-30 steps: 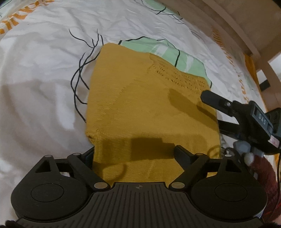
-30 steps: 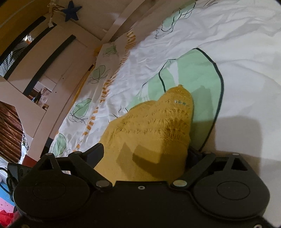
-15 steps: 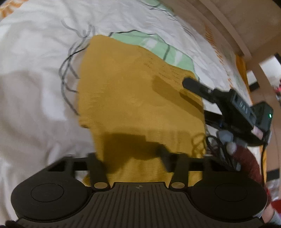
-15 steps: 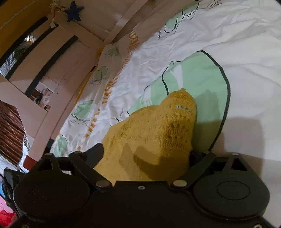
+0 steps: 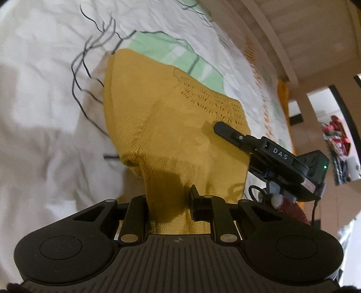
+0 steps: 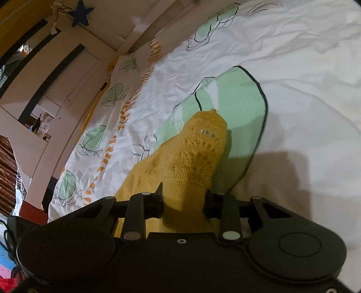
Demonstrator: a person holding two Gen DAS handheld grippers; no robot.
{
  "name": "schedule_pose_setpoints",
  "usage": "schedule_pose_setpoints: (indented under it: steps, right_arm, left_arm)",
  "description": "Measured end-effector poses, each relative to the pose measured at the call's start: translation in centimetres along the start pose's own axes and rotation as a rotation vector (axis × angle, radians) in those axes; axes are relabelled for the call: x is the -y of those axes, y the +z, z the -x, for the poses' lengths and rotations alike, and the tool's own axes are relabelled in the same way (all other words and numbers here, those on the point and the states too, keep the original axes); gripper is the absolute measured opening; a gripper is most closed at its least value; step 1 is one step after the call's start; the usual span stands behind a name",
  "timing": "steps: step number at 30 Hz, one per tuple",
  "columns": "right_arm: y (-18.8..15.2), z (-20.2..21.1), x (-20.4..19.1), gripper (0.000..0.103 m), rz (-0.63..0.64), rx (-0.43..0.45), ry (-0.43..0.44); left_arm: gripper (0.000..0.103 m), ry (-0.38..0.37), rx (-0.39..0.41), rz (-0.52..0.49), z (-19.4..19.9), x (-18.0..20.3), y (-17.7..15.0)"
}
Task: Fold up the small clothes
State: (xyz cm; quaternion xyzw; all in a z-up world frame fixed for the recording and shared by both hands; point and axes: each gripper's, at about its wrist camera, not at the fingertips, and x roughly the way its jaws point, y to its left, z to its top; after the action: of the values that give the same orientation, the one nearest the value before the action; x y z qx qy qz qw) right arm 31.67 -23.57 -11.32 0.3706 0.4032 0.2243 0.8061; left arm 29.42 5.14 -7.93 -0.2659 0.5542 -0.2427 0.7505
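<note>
I see the mustard-yellow knitted garment with an openwork lace band [image 5: 171, 126] lying on the white bedsheet printed with pale green leaves, dark line drawings and orange dashes [image 5: 45, 94], partly over one green leaf patch. Its near edge is bunched up and drawn toward my two claws.

My left gripper [image 5: 169, 202] has its jaws closing, and the near hem of the garment sits gathered between them; the knit is pinched into a narrow column there, with both pads against the cloth, so I count it as grasping the fabric.

My right gripper [image 6: 183, 200] is also closing its jaws, on the lacy end of the same garment [image 6: 191, 162]. The knit rises in a peak ahead of the fingers, squeezed in from both sides. In the left wrist view, I see this same gripper [image 5: 222, 129] coming in from the right, with one black finger lying over the garment's right edge, close to the lace band.

Beyond the sheet runs a pale wooden bed frame [image 6: 67, 74], and a dark blue star ornament [image 6: 81, 12] hangs on it at the top of the right wrist view.
</note>
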Motion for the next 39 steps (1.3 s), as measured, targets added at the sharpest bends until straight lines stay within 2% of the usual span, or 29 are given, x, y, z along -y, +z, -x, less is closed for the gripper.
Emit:
schedule_pose_setpoints:
  steps: [6, 15, 20, 25, 29, 31, 33, 35, 39]
  right_arm:
    - [-3.3, 5.1, -1.3, 0.041, -0.022, -0.021, -0.048]
    - [-10.0, 13.2, -1.8, 0.041, -0.075, -0.029, -0.07]
    - [-12.6, 15.7, -1.3, 0.041, -0.092, 0.002, -0.08]
    - [-13.3, 16.1, -0.5, 0.041, -0.026, 0.074, -0.214]
    - [-13.8, 16.2, 0.8, 0.041, -0.027, 0.122, -0.266]
    - [-13.9, 16.4, 1.2, 0.042, -0.043, 0.139, -0.261]
    - [-14.2, 17.0, 1.4, 0.047, -0.03, 0.155, -0.248]
    - [-14.5, 17.7, 1.5, 0.048, -0.049, 0.161, -0.203]
    - [-15.5, 19.1, 1.3, 0.066, -0.087, 0.153, -0.118]
  left_arm:
    - [0.018, -0.072, -0.037, -0.026, 0.6, 1.9, -4.1]
    - [0.015, -0.122, -0.072, -0.076, 2.4, 4.3, -13.2]
    - [0.015, -0.067, -0.054, -0.119, 2.0, 4.9, -15.9]
    - [0.015, 0.072, 0.002, -0.217, 1.5, 5.5, -17.7]
    - [0.018, 0.123, 0.031, -0.235, 1.5, 5.1, -18.9]
    - [0.019, 0.141, 0.045, -0.222, 1.5, 4.6, -19.3]
    - [0.02, 0.125, 0.065, -0.191, 1.6, 4.1, -19.4]
    - [0.02, 0.111, 0.076, -0.162, 2.3, 3.3, -20.0]
    - [0.02, 0.088, 0.09, -0.134, 2.7, 3.2, -19.7]
